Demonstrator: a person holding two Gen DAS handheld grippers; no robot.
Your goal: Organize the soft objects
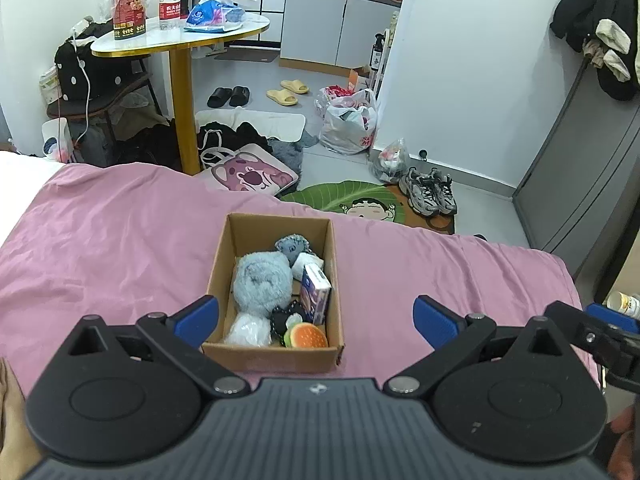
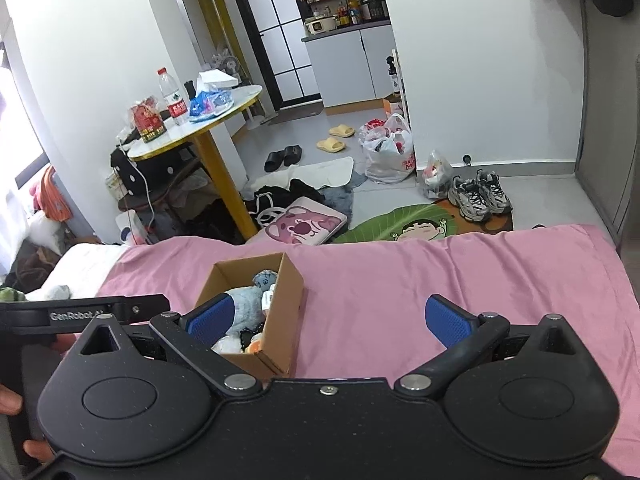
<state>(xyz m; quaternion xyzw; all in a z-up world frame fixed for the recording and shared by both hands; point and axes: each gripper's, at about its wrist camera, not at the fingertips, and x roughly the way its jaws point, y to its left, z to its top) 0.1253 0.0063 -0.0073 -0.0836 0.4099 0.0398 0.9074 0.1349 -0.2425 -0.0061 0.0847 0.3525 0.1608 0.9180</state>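
Both claws are released and empty: the left claw (image 1: 316, 316) hangs with its blue pads spread wide above the near end of the cardboard box (image 1: 224, 264), and the right claw (image 2: 330, 320) gapes just as wide over the pink bedsheet (image 2: 440, 272), the box lying by its left finger. The box sits on the bed and holds the soft things: a fluffy grey-blue plush (image 1: 262, 282), a white puff (image 1: 248, 330), a toy burger (image 1: 306, 336), a small tissue pack (image 1: 316, 292) and a grey knitted piece (image 1: 294, 245). Beyond the bed, a leaf-shaped mat (image 1: 352, 196) and sneakers (image 1: 430, 192) lie on the floor.
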